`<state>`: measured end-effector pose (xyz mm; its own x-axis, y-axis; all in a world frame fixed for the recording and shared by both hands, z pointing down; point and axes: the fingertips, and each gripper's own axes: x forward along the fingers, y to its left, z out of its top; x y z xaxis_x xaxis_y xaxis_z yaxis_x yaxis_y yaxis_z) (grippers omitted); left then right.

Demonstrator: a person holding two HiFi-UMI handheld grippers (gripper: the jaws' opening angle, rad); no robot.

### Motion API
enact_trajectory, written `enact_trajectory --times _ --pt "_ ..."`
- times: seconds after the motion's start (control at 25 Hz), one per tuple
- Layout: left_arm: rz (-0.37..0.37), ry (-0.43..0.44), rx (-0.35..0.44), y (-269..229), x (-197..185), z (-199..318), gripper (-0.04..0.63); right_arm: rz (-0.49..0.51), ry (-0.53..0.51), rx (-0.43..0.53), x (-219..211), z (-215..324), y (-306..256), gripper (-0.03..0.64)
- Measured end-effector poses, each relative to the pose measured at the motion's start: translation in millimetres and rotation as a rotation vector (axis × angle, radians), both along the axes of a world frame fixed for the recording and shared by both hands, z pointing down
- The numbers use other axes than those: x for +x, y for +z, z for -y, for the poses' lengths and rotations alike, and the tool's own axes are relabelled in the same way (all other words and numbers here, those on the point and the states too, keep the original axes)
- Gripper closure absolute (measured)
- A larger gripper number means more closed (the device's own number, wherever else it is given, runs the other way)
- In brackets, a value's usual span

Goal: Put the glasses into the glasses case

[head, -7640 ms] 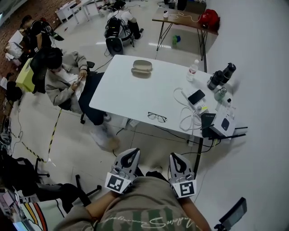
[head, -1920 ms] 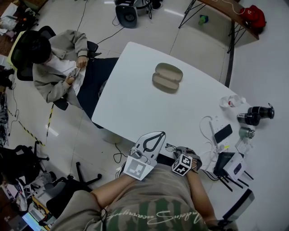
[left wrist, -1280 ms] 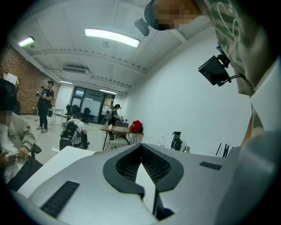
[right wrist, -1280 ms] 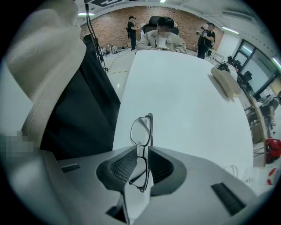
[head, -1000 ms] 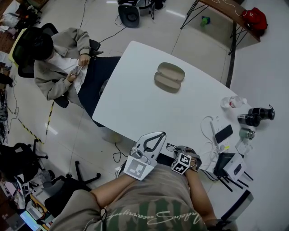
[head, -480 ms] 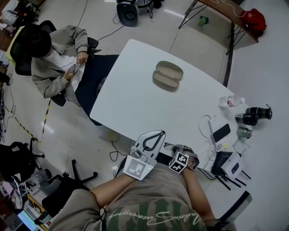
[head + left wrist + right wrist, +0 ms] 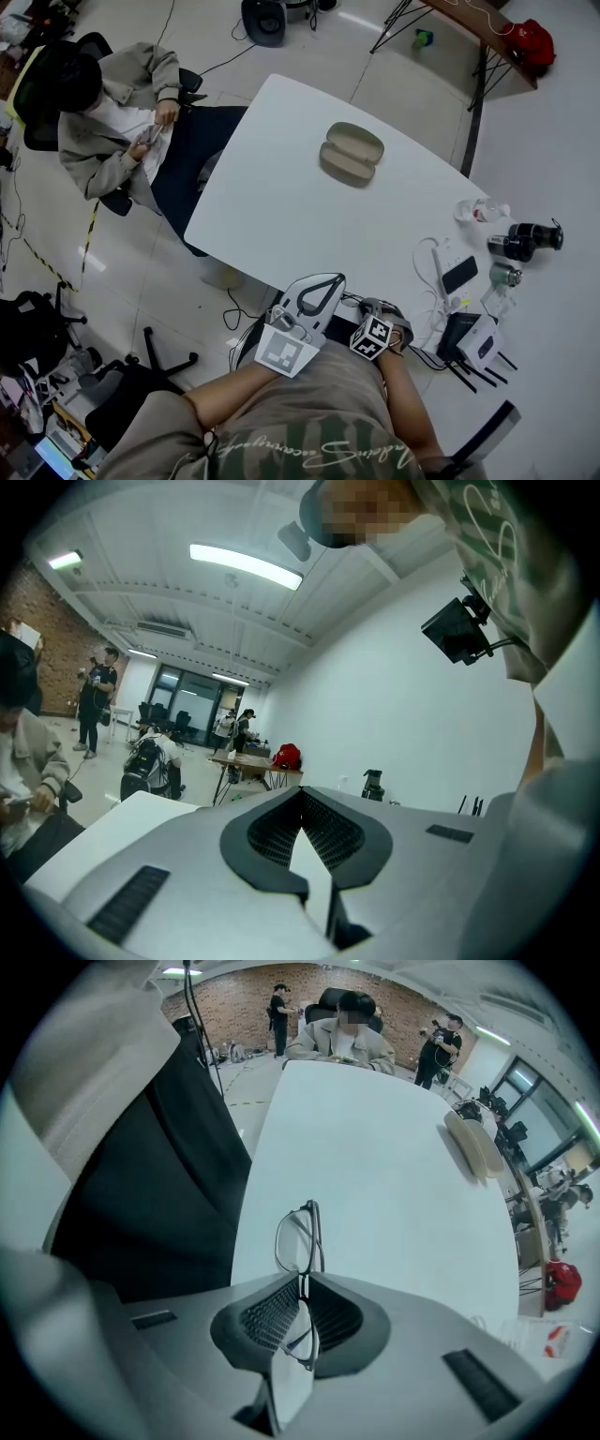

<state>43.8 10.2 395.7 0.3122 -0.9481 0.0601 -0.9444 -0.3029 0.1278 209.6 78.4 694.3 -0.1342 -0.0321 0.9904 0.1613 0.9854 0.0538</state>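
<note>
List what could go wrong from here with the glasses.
1. The right gripper pinches the glasses only at the thin bridge, so they may swivel or slip. They hang near the table edge and could drop to the floor.
2. The glasses case lies open far across the table; the long carry adds chances to lose them.

**Glasses mostly covered from above**

In the head view the right tool (image 7: pixel 367 309) covers nearly all of the glasses (image 7: pixel 298 1239) at the counter's (image 7: pixel 281 206) near edge. In the right gripper view its jaws hide part of them, and the glasses case (image 7: pixel 474 1144) shows edge-on, its inside unseen
</note>
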Motion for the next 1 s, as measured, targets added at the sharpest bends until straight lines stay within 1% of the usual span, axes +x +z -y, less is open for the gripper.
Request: enact_trajectory --times 0.08,0.16,0.2,0.24,0.32,0.36,0.44,0.48,0.56,0.68,0.76,0.84,0.88,0.92,1.0 --pt "-0.013 -0.003 0.004 0 -1 -2 0.589 0.004 0.013 0.011 0 3 -3 0.575" --pt "-0.046 -0.013 -0.016 4 -3 -4 0.589 0.012 0.02 0.019 -3 4 -5 0.578" --pt "-0.048 -0.017 -0.021 5 -4 -5 0.589 0.016 0.017 0.02 -4 4 -6 0.578" --pt "-0.058 -0.027 -0.035 7 -3 -7 0.589 0.021 0.012 0.019 -5 2 -6 0.578" --pt "-0.108 -0.064 -0.092 13 0 -11 0.589 0.037 0.001 0.017 -5 0 -7 0.58" --pt "-0.117 -0.076 -0.105 14 3 -12 0.589 0.047 -0.001 0.016 -4 0 -8 0.581" --pt "-0.096 -0.086 -0.103 9 7 -13 0.589 0.071 -0.001 0.011 -5 0 -12 0.583" --pt "-0.069 -0.085 -0.09 5 8 -13 0.589 0.082 -0.001 0.006 -5 0 -13 0.583" --pt "0.011 -0.073 -0.047 -6 13 -13 0.589 0.105 0.001 -0.008 -5 3 -15 0.583" --pt "0.102 -0.058 -0.013 -14 27 -15 0.589 0.136 0.004 -0.028 -1 5 -14 0.583" --pt "0.124 -0.06 -0.024 -14 38 -19 0.589 0.159 0.003 -0.036 2 6 -16 0.583" --pt "0.157 -0.067 -0.018 -16 44 -22 0.589 0.178 -0.007 -0.035 2 6 -18 0.583" --pt "0.16 -0.078 -0.021 -15 44 -24 0.589 0.186 -0.013 -0.033 1 7 -19 0.583" --pt "0.135 -0.101 -0.041 -12 44 -26 0.589 0.193 -0.017 -0.032 0 8 -19 0.583" --pt "0.062 -0.151 -0.1 -4 44 -33 0.589 0.206 -0.017 -0.036 0 9 -21 0.583"
